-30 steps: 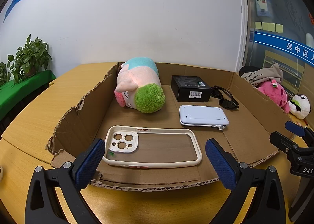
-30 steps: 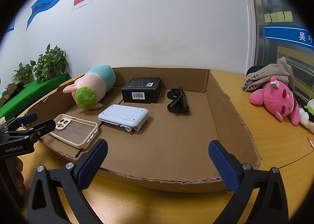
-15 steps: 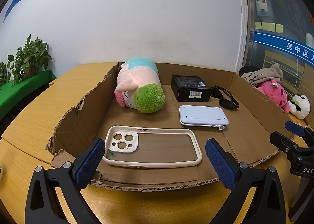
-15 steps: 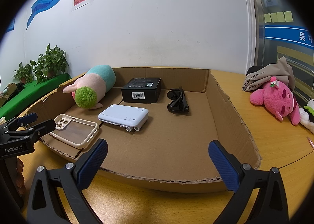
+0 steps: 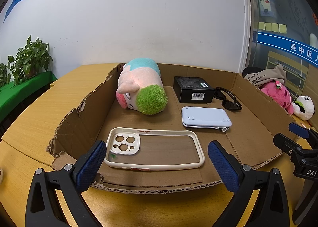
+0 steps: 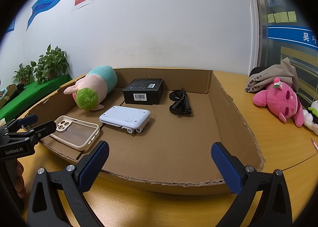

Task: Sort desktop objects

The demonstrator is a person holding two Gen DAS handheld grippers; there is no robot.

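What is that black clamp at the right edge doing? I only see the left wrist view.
Observer: That is the right gripper; its own camera shows it open, nothing between its blue pads.
Operator: What does it face?
Observer: Bare floor of the cardboard box, right of the phone case.
Operator: Who carries mine?
Observer: A person's fingers show beneath the left gripper.

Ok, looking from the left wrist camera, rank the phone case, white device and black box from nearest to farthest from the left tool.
1. Phone case, just ahead of the left tool, at the tray's front.
2. White device, further in, to the right.
3. Black box, near the back, right of centre.
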